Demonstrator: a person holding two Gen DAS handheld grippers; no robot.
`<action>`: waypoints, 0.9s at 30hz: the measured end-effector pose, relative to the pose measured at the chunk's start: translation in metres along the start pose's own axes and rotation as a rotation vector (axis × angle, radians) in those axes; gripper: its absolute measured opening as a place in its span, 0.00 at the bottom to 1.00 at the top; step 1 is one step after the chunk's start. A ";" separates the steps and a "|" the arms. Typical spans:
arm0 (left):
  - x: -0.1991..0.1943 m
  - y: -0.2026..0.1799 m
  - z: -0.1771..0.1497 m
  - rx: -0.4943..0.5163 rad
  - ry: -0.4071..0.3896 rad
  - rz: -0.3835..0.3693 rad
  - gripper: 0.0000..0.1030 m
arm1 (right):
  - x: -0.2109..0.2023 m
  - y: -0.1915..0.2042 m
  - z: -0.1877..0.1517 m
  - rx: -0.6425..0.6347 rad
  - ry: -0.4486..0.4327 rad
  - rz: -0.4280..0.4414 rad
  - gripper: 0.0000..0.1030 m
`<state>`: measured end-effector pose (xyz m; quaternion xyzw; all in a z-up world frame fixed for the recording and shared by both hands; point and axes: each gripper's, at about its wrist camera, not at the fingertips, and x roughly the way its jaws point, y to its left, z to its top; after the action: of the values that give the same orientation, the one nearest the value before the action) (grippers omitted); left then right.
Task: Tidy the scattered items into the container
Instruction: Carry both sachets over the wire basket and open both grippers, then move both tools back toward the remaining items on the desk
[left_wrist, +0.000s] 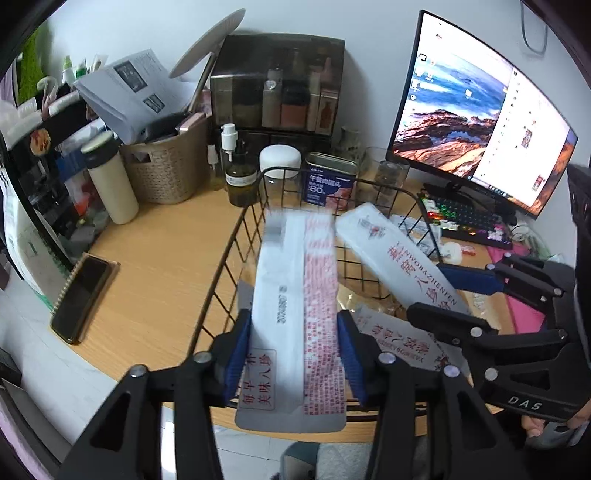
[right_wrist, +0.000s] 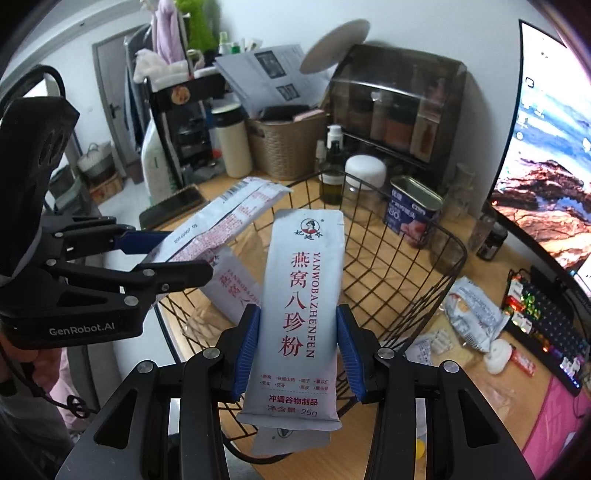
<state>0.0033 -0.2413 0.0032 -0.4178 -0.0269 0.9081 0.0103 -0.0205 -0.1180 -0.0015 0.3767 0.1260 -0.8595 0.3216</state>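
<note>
A black wire basket (left_wrist: 221, 273) (right_wrist: 452, 236) stands on the wooden desk. My left gripper (left_wrist: 293, 332) (right_wrist: 173, 251) hovers over its near edge with a white and red sachet (left_wrist: 295, 295) (right_wrist: 221, 221) between its blue pads; the sachet is blurred and looks loose, the pads no longer pressing it. To the right, my right gripper (right_wrist: 297, 325) (left_wrist: 424, 290) is shut on a second white sachet with red lettering (right_wrist: 303, 302) (left_wrist: 391, 254), held upright above the basket. A third sachet (left_wrist: 391, 339) (right_wrist: 236, 291) lies flat inside the basket.
Snack packets (right_wrist: 472, 310) lie on the desk right of the basket, before a keyboard (right_wrist: 546, 325) and monitor (left_wrist: 480, 110). A blue tin (left_wrist: 328, 181), a white-lidded jar (left_wrist: 280, 158), bottles and a woven bin (left_wrist: 166, 166) stand behind. A phone on a notebook (left_wrist: 81, 295) lies left.
</note>
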 end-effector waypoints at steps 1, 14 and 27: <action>-0.003 -0.002 0.000 0.017 -0.025 0.033 0.68 | 0.001 0.000 0.001 0.000 0.001 0.000 0.43; -0.008 -0.010 0.006 0.023 -0.036 0.032 0.70 | -0.008 -0.007 0.000 0.028 -0.017 -0.005 0.50; -0.003 -0.075 0.017 0.110 -0.025 -0.036 0.70 | -0.050 -0.062 -0.031 0.125 -0.040 -0.093 0.50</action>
<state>-0.0079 -0.1676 0.0209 -0.4048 0.0155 0.9130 0.0496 -0.0173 -0.0337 0.0124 0.3725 0.0832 -0.8870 0.2598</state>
